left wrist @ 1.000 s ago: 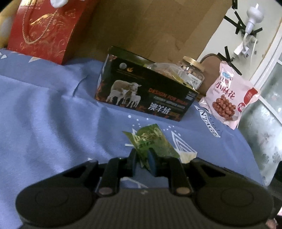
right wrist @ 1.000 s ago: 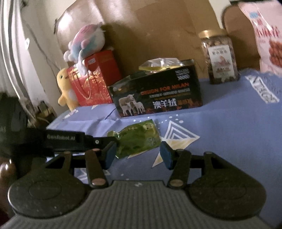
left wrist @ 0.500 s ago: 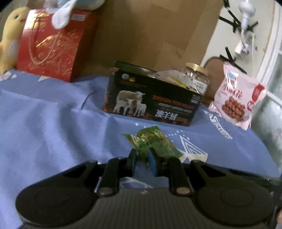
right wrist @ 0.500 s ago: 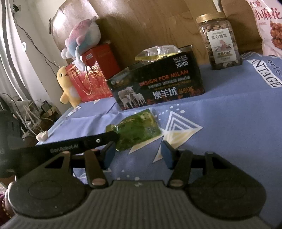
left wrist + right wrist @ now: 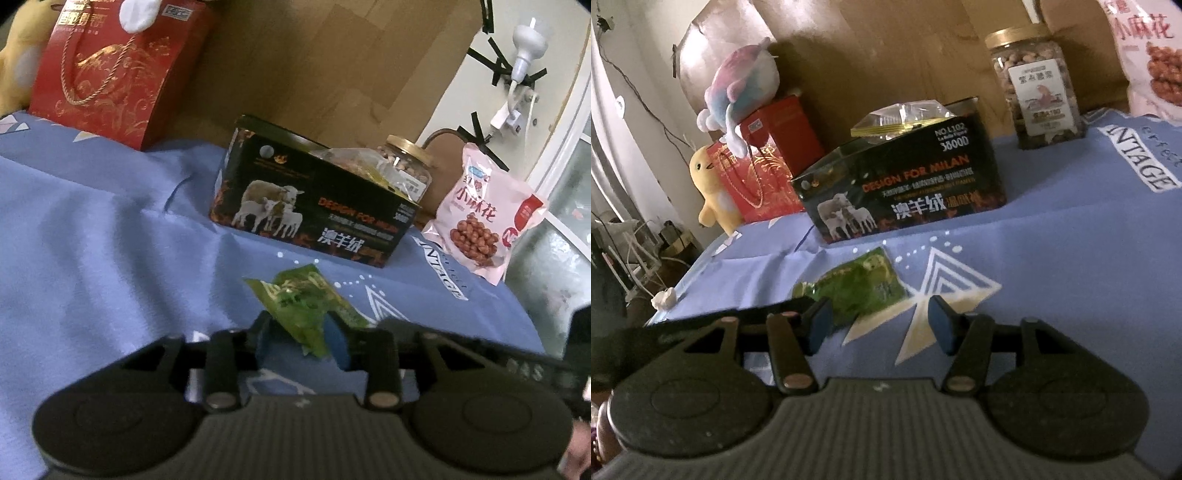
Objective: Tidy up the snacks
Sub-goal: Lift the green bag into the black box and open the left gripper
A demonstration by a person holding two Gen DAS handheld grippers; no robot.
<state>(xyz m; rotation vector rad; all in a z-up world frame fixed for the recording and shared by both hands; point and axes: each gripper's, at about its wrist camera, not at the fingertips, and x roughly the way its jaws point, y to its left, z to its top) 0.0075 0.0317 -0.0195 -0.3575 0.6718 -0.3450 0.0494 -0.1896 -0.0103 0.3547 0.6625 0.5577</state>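
You're getting soft, dim indoor light in both views, with daylight coming off the pale wall and frosted window (image 5: pixel 565 221) at the right of your left wrist view, while the dark gripper body in the foreground swallows detail. Your left view is smeared: the green packet (image 5: pixel 306 302) and the print on the black box (image 5: pixel 314 206) are blurred. Your right view is sharper mid-frame, glare sits on the clear wrapper (image 5: pixel 901 120), and the fisheye bends and darkens the edges.
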